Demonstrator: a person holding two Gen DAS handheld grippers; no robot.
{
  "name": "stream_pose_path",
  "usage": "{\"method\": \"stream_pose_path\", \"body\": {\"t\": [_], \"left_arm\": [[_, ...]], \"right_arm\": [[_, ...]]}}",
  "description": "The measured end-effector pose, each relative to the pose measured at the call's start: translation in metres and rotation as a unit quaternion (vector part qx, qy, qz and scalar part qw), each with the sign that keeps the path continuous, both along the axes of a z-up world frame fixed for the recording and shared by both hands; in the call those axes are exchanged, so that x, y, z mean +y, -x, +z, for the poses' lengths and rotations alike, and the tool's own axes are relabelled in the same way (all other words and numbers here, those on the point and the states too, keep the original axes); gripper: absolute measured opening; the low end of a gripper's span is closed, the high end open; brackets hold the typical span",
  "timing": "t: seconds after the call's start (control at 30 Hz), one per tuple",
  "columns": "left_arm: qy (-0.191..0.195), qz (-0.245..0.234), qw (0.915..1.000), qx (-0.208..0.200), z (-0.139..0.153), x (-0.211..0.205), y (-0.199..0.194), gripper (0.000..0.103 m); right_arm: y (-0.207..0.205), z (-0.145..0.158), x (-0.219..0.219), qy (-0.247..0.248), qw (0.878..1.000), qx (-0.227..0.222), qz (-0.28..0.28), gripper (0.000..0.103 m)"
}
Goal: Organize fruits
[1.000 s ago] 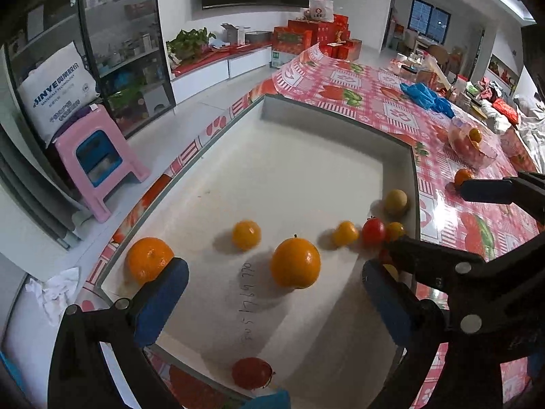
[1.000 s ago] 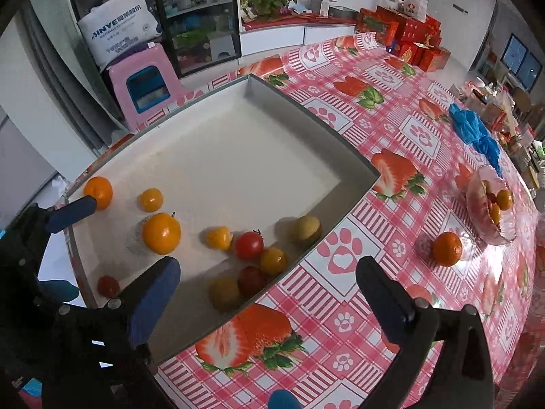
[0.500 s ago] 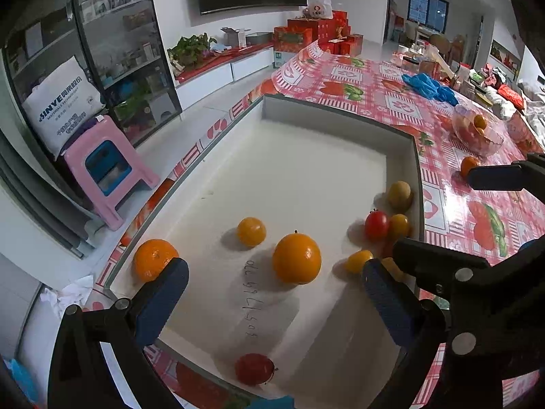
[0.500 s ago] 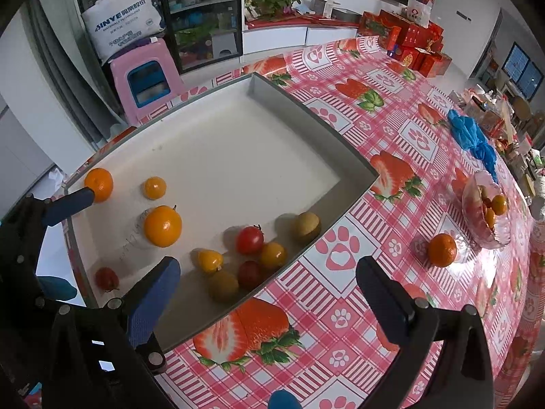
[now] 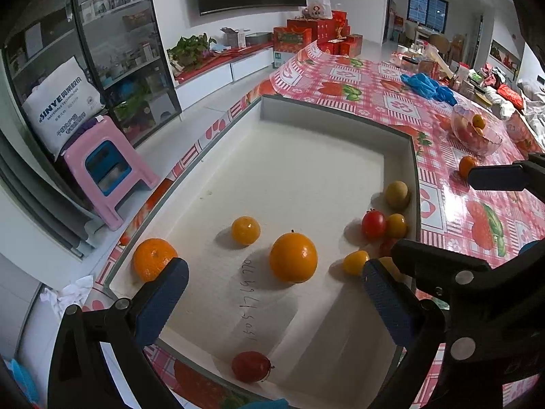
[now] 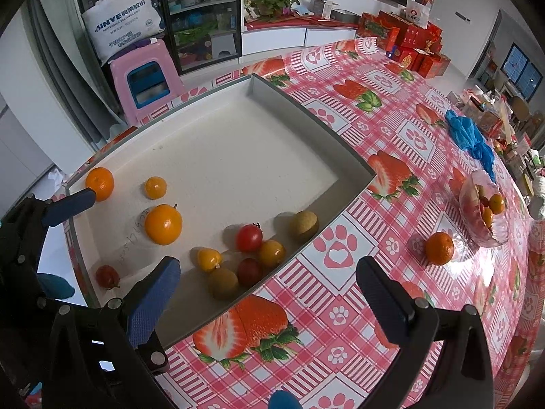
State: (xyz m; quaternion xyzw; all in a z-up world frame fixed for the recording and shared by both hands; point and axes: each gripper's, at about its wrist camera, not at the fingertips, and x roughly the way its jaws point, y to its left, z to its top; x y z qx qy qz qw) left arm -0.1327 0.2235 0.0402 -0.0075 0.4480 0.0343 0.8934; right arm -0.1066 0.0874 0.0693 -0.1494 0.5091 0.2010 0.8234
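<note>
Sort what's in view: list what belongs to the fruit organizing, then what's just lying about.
Job: white tray, large orange, red tomato, loose orange on the tablecloth, glass fruit bowl.

Lying about: blue gloves, pink stool, red gift boxes.

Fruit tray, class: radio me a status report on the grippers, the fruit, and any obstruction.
Left gripper open, empty, over large orange. Right gripper open, empty. Fruit loose in tray; one orange beside glass bowl. Nothing blocking.

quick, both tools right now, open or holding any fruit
Left tool: open, holding nothing.
Right tool: open, holding nothing.
</note>
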Motion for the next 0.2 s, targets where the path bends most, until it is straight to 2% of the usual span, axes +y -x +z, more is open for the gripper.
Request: {"method": "stream_pose_path", "body": {"t": [0.2], "left_arm": [[-0.008, -0.002, 0.9999, -0.008, 0.0019, -0.0035, 0.0022, 0.103]], "right_arm": [[0.0018, 0.0023, -0.0019, -0.001, 1.0, -0.002, -0.001, 0.103]]}}
